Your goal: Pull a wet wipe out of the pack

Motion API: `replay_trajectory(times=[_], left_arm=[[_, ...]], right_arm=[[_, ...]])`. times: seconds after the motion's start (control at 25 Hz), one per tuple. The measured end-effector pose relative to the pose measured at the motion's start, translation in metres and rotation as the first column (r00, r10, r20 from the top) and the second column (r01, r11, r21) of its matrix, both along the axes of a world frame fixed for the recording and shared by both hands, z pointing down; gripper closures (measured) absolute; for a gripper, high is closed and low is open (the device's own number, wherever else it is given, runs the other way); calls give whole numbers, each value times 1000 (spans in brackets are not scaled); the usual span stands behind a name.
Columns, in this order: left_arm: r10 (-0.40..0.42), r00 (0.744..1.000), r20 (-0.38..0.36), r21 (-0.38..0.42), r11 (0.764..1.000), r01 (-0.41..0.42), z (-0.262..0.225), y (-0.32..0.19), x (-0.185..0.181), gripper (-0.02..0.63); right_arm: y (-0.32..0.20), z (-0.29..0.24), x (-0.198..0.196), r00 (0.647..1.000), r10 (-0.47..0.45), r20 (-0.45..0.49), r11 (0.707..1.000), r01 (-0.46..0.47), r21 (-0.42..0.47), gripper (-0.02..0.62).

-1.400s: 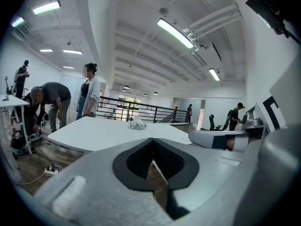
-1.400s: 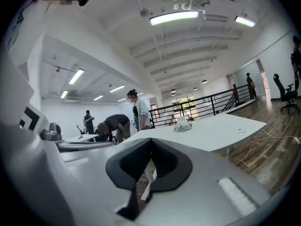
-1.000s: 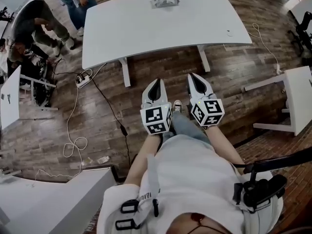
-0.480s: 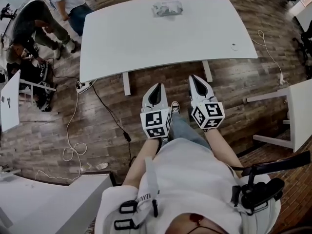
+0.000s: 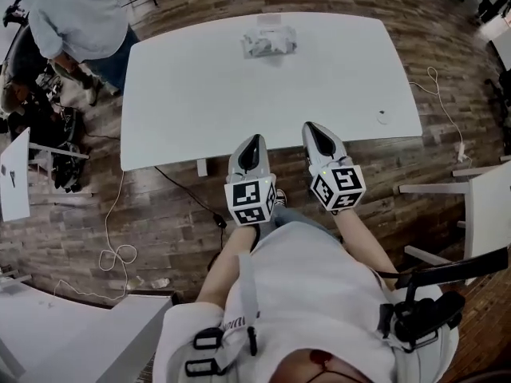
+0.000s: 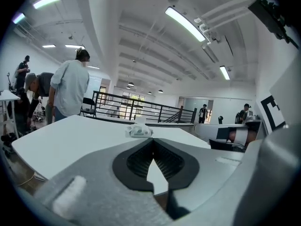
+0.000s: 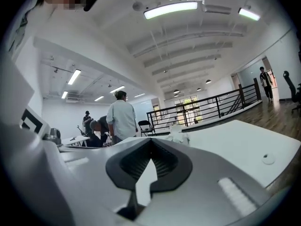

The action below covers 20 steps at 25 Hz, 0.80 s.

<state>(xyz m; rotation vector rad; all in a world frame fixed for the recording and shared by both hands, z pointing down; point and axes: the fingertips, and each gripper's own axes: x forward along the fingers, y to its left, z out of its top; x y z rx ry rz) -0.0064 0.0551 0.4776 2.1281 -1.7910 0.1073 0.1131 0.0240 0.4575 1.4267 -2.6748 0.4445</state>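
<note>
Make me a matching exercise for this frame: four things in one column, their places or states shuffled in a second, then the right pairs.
Things
1. wet wipe pack
2. small round object
3. person in a light shirt
4. right gripper

Places or states
A. standing off the table's far left corner
B. jaws together, nothing between them
C. middle of the table's far side
D. near the table's near right corner

Pairs: 1-C, 2-D, 3-A, 4-B

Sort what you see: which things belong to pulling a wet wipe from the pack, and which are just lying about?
For the job: wet wipe pack; left gripper; right gripper; white table.
Just lying about: small round object on the table; cable on the floor.
</note>
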Motion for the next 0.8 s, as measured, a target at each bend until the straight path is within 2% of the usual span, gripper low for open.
replay_trajectory(times=[0.16,0.4,0.8], left_arm=[[-23,1000,-3,-1,1000,23,-3,-25,-1,604],[-23,1000,-2,-19,1000,23,6,-60,-7,604],[38,999,-21,-17,999,-38,13,-141,-29,604]], right_arm=[[-37,-3,12,1000,22,22,1000,-22,-4,591],[-66,11,-1,1000,5,16,999,-5,-31,591],[-141,17,-28,999,35,-28,999,-36,-28,591]])
